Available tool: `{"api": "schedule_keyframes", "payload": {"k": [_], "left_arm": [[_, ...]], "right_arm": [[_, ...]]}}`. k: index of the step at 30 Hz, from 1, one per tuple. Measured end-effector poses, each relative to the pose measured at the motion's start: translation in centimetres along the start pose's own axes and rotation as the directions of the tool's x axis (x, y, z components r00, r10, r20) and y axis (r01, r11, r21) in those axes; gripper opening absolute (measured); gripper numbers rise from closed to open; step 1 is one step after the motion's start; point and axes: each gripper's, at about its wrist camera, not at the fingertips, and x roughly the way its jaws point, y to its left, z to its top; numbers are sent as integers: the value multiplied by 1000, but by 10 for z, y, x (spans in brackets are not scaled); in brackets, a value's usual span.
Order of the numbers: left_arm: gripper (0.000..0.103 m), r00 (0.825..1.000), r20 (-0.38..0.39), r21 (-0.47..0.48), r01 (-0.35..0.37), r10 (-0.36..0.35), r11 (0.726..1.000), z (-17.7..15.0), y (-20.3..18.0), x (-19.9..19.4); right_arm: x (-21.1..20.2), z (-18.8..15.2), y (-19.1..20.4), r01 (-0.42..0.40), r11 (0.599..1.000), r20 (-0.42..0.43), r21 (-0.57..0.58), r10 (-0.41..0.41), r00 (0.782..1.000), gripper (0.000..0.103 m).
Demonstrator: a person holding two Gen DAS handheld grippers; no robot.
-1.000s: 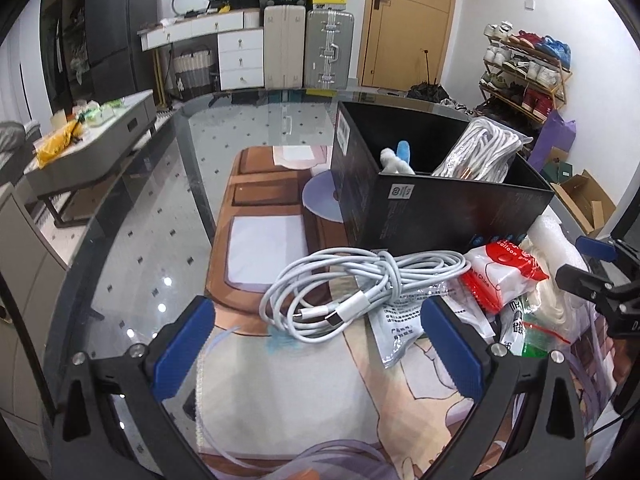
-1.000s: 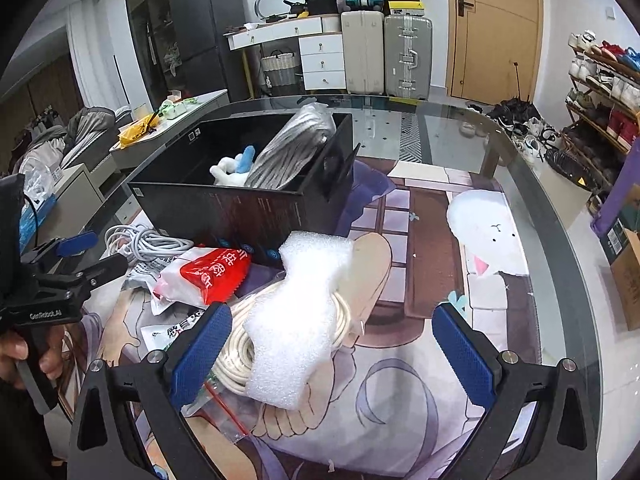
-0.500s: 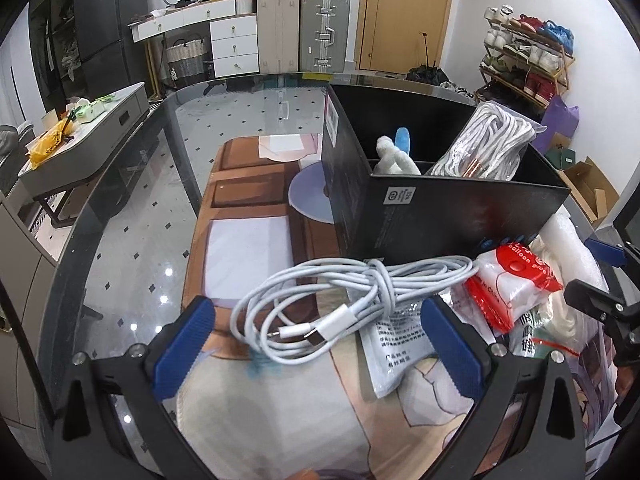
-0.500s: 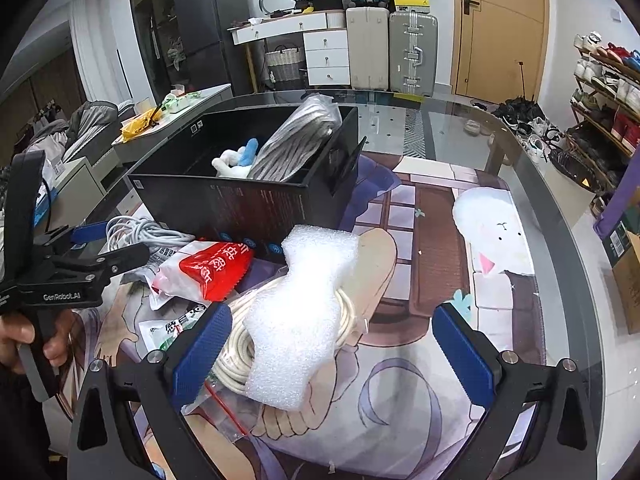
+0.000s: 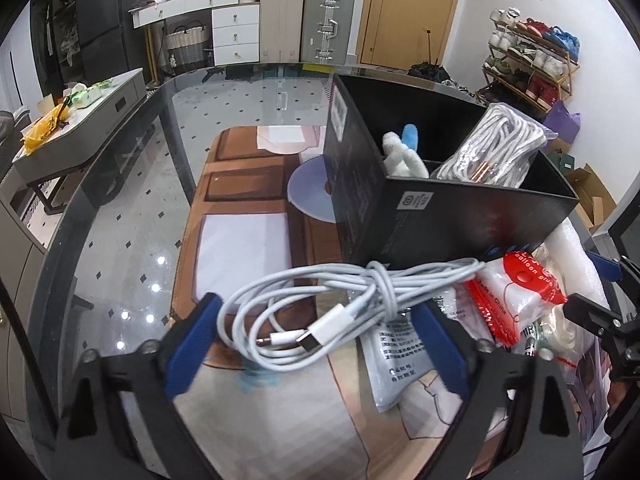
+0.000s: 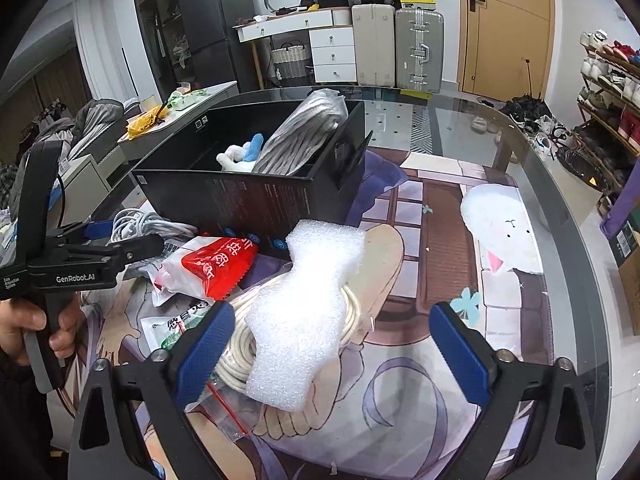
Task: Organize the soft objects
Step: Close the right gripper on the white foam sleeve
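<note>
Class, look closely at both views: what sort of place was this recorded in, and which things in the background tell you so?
Most likely a lived-in home, a living or entry room. A shoe rack stands by the wooden door, suitcases line the wall, and a glass table fills the foreground.

A round glass table [image 5: 120, 216] carries a picture mat [image 6: 448, 240]. On the mat, past both sets of jaws, stands a black box [image 5: 452, 220]. A white cable [image 5: 328, 312] lies between the left jaws.
</note>
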Motion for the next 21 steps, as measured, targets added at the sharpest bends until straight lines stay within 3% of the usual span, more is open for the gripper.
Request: {"api": "schedule_keyframes", "payload": {"k": [3,6,13,18,21], "left_arm": [[78,1000,8,5,0,0,1000,-1,-2,-2],[78,1000,11,9,16,-16,1000,-1,-2,-3],[76,999,30,16,24,-25,1000,-5,-3,-10],[76,998,47,9,33,-33,999,-7,-2,-16],[76,998,51,3,37,-38,999,-9,0,-18]], "right_arm": [[0,0,2,-6,1000,1,-2,6,1000,88],[0,0,4,-14,1000,-2,-6,14,1000,85],[-3,0,9,-31,999,-3,-28,31,1000,65],[-5,0,11,-34,999,-3,-38,34,999,59],[-8,-1,11,-34,999,6,-40,34,999,47]]}}
